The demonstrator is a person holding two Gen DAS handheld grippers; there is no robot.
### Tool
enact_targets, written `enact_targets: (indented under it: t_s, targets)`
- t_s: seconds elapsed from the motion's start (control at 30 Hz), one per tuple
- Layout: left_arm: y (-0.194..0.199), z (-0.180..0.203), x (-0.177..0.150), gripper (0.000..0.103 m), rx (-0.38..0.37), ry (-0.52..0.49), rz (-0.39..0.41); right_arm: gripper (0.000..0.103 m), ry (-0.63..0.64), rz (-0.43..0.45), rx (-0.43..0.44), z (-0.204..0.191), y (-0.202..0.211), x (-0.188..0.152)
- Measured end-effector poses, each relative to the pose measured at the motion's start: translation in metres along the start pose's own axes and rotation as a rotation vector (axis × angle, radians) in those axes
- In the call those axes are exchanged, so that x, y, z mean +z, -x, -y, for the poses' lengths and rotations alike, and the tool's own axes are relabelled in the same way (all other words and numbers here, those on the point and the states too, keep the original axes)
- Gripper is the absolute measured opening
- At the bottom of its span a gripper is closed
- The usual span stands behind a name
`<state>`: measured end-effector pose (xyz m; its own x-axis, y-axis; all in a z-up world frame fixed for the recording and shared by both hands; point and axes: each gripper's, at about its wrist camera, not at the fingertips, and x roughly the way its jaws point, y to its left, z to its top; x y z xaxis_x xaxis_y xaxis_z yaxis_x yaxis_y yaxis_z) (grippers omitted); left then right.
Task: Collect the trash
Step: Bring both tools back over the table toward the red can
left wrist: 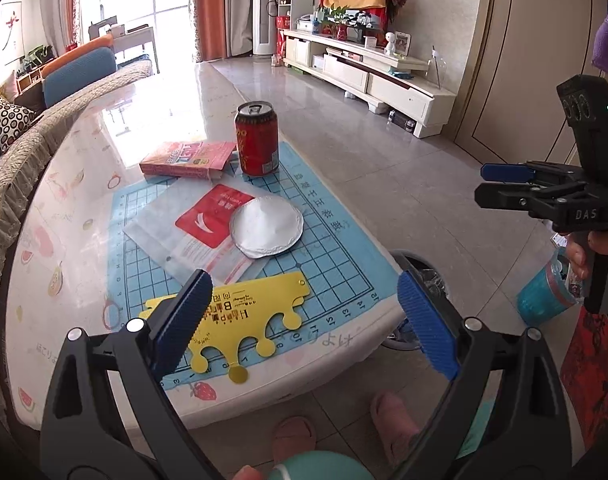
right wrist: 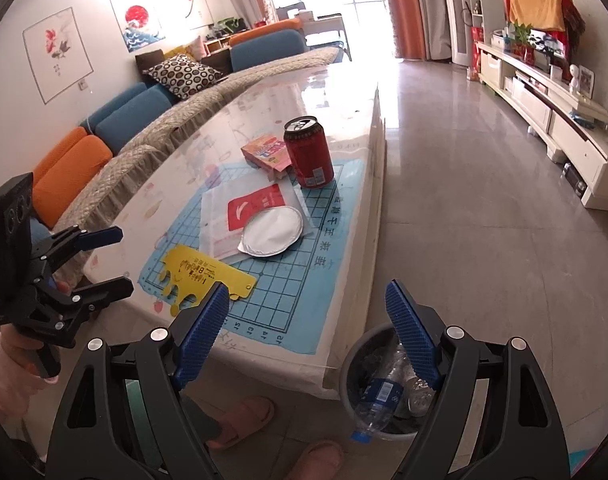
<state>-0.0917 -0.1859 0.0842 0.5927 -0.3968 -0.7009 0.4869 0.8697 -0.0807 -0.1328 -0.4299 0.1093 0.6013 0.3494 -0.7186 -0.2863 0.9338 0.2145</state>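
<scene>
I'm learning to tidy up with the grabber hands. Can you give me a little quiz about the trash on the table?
1. True or false: the red can is lying on its side.
2. What sits on the plastic bag: A) foil lid, B) spoon, C) cup?
3. Fill in: the plastic bottle is inside the ____.

Key
1. False, it stands upright next to the pink box.
2. A, the foil lid.
3. Bin, on the floor by the table corner. Both grabbers, left gripper and right gripper, are open and empty.
</scene>
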Motion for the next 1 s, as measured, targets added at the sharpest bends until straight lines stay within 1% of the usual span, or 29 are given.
enact_targets:
  t_s: [0.2,0.37,0.53,0.7,0.8,0.87,0.9,1.0]
  targets:
    - [-0.003,0.000,-0.003,0.091,-0.022,0.021,0.010,0.080,-0.005,-0.008,-0.024,-0.001,0.006,-0.003]
    - [-0.002,-0.006,-0.005,0.092,-0.016,0.026,0.013,0.080,0.002,0.001,-0.010,-0.005,0.003,0.002]
    - [-0.008,-0.011,-0.007,0.091,-0.008,0.034,-0.005,0.080,-0.003,0.001,0.001,-0.006,-0.004,0.003]
    - [-0.020,-0.017,-0.008,0.092,0.000,0.048,-0.022,0.080,-0.001,-0.021,0.002,-0.005,-0.013,0.000]
    - [-0.028,-0.025,-0.010,0.092,0.006,0.070,-0.032,0.080,0.007,-0.025,0.019,-0.006,-0.025,0.002]
    - [-0.036,-0.030,-0.011,0.094,0.014,0.079,-0.044,0.080,0.010,-0.028,0.033,-0.007,-0.036,0.005]
    - [-0.040,-0.033,-0.012,0.096,0.016,0.081,-0.048,0.080,0.015,-0.031,0.043,-0.008,-0.043,0.008]
    - [-0.055,-0.045,-0.010,0.096,0.014,0.101,-0.066,0.083,0.026,-0.042,0.072,-0.010,-0.071,0.020]
